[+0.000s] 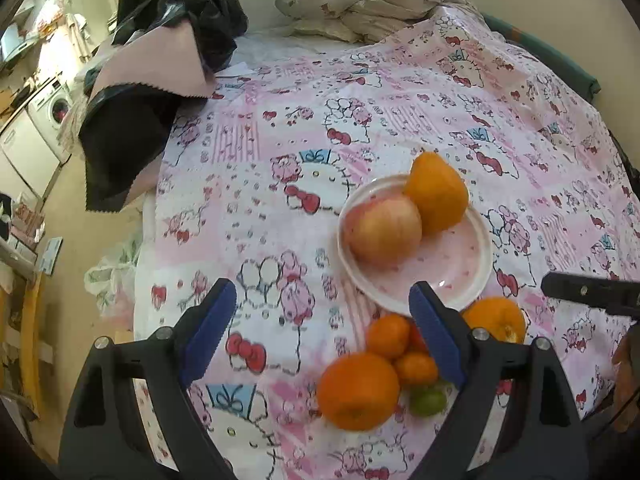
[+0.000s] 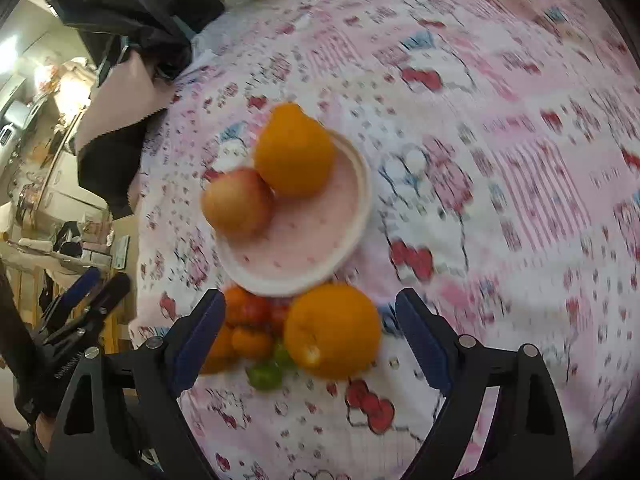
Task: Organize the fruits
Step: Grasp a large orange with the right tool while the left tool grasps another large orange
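On the pink cartoon-print cloth (image 1: 280, 184) sits our plate (image 1: 472, 276), with an apple (image 1: 382, 230) and a large orange (image 1: 438, 194) already on it, touching each other. The rest of the fruit lies in a loose heap on the cloth just beside the plate's near rim: two big oranges (image 1: 358, 390) (image 2: 332, 330), a few small tangerines (image 1: 388, 336), and a small green fruit (image 2: 264, 374) tucked among them.

We judge the sorting partly done: two pieces are plated and the heap has yet to go over. Our left gripper (image 1: 320, 324) stands wide and empty above the cloth, off to the left of the heap. Our right gripper (image 2: 310, 330) is also wide, with nothing pressed between its blue pads (image 2: 424, 344); in its own view one big orange shows between them, but we cannot tell how far below it lies.

Next we would lower the right gripper around that orange, close gently, then lift it onto the bare part of the plate. The fruit is round and crowded, so neighbours may roll.
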A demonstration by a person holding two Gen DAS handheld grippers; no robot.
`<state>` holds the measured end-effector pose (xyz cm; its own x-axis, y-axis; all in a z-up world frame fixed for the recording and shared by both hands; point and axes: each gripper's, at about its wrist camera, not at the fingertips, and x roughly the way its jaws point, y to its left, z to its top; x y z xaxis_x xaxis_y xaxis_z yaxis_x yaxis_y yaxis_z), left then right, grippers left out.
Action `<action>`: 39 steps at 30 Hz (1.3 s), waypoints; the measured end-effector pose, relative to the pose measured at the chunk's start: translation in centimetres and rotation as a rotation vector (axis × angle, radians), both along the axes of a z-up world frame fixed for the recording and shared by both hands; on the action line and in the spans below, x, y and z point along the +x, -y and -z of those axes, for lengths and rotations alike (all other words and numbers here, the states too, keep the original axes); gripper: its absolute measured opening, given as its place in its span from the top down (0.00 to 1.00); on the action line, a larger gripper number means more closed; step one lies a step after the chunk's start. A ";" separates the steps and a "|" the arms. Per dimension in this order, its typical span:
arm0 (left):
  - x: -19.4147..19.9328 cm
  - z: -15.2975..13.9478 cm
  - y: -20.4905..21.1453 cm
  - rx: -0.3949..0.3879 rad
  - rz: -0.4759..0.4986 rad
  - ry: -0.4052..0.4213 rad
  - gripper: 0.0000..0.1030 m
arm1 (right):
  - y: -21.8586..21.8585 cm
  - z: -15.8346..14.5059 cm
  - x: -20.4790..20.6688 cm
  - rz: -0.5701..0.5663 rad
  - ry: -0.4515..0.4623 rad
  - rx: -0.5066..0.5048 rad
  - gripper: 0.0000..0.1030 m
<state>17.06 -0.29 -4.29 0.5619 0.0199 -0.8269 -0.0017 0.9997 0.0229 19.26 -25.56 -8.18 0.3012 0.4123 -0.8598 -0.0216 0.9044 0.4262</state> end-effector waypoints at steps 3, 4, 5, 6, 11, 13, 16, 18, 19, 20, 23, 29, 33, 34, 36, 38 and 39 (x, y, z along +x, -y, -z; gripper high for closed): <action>-0.8 0.7 -0.6 -0.043 -0.035 -0.043 0.05 | 0.3 1.1 -1.4 0.007 -0.033 -0.008 0.13; -0.9 1.0 -0.8 -0.069 -0.046 -0.064 0.02 | 0.4 1.5 -1.8 0.013 -0.041 -0.014 0.13; -1.1 1.5 -1.0 -0.103 -0.056 -0.088 0.01 | 0.5 1.8 -2.1 0.021 -0.049 -0.019 0.13; -1.3 2.1 -1.2 -0.113 -0.070 -0.123 0.01 | 0.5 2.1 -2.2 0.026 -0.056 -0.021 0.13; -2.1 3.7 -0.5 -0.050 -0.060 -0.174 0.01 | -0.6 4.4 -1.8 0.015 -0.114 -0.043 0.13; -2.3 3.8 -0.7 -0.059 -0.067 -0.169 0.01 | -1.4 5.4 -1.5 -0.002 -0.133 -0.071 0.13; -2.2 3.8 -0.8 -0.054 -0.068 -0.170 0.01 | -2.4 6.7 -0.9 -0.026 -0.152 -0.121 0.13; -2.1 3.8 -1.0 -0.067 -0.072 -0.175 0.01 | -2.9 7.1 -0.6 -0.037 -0.160 -0.133 0.13; -1.9 3.8 -1.1 -0.075 -0.073 -0.177 0.01 | -3.2 7.3 -0.5 -0.045 -0.165 -0.134 0.13; -1.9 3.8 -1.1 -0.078 -0.075 -0.177 0.01 | -3.5 7.4 -0.3 -0.055 -0.172 -0.133 0.13; -1.8 3.6 -1.0 -0.078 -0.071 -0.169 0.01 | -4.3 7.6 0.1 -0.073 -0.176 -0.158 0.13; -1.5 3.8 -0.4 -0.096 -0.057 -0.181 0.01 | -4.5 9.0 0.5 -0.101 -0.213 -0.168 0.17; -1.4 4.1 -0.1 -0.091 -0.047 -0.191 0.01 | -4.6 8.9 0.5 -0.122 -0.214 -0.164 0.21; -1.4 4.3 -0.1 -0.095 -0.046 -0.198 0.01 | -4.5 8.9 0.4 -0.126 -0.213 -0.156 0.21; -1.3 4.8 -0.3 -0.109 -0.051 -0.225 0.01 | -4.2 8.7 0.2 -0.120 -0.216 -0.136 0.22; -1.2 5.4 -0.6 -0.114 -0.067 -0.253 0.01 | -3.6 8.4 -0.2 -0.114 -0.213 -0.123 0.22; -1.2 6.0 -0.8 -0.122 -0.074 -0.276 0.01 | -3.4 8.2 -0.4 -0.111 -0.213 -0.118 0.22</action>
<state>15.81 0.52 -10.27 0.3168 -0.0567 -0.9468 -0.0846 0.9925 -0.0877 18.89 -22.18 -16.35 0.0674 0.3258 -0.9430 -0.0445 0.9452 0.3234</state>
